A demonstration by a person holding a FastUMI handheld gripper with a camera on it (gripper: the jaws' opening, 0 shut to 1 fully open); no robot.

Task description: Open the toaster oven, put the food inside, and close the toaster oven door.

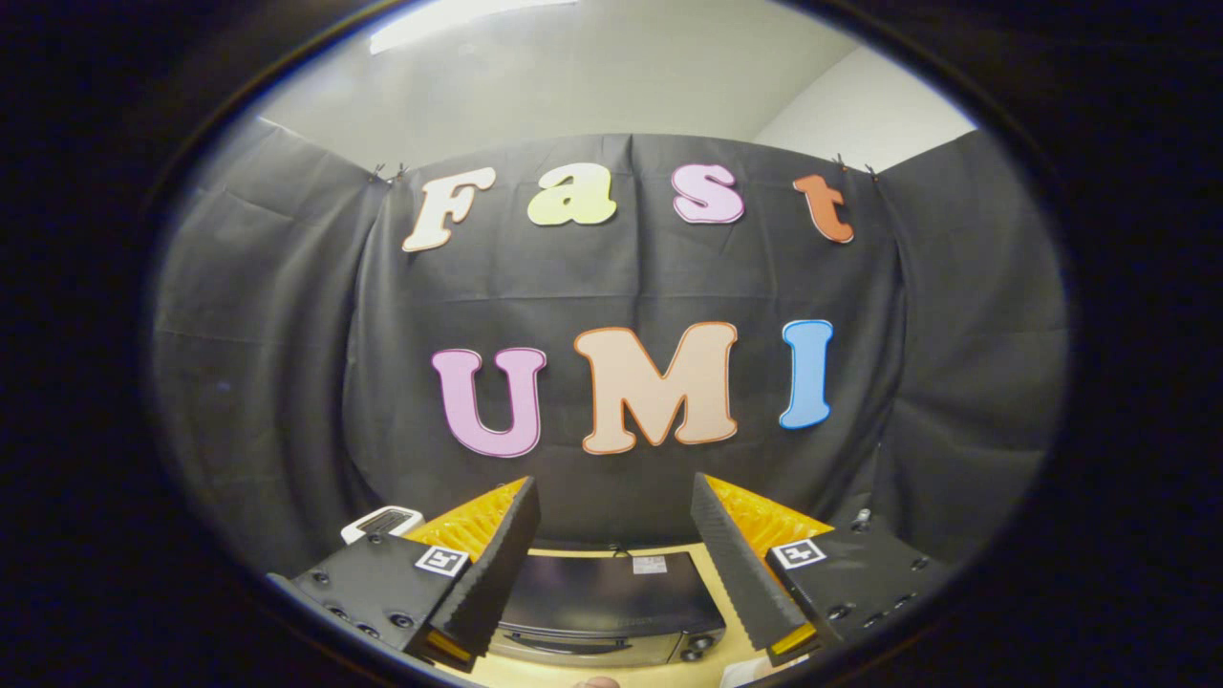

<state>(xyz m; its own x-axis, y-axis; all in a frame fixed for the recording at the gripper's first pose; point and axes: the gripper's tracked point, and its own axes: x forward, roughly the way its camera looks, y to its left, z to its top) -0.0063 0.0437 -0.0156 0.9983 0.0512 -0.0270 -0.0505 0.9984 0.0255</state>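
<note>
The toaster oven (602, 602) is a dark box with a silver front, standing on a light wooden table (712, 564) below and between my fingers. I see its top and the upper edge of its front, where a handle bar and a knob show; the door looks closed. My gripper (611, 506) is held high above it, open, with a wide gap and nothing between the fingers (502, 564).
The black cloth wall hangs close behind the oven. A small white device (380, 523) sits just beyond the left finger. Something white (750, 672) lies on the table near the right finger.
</note>
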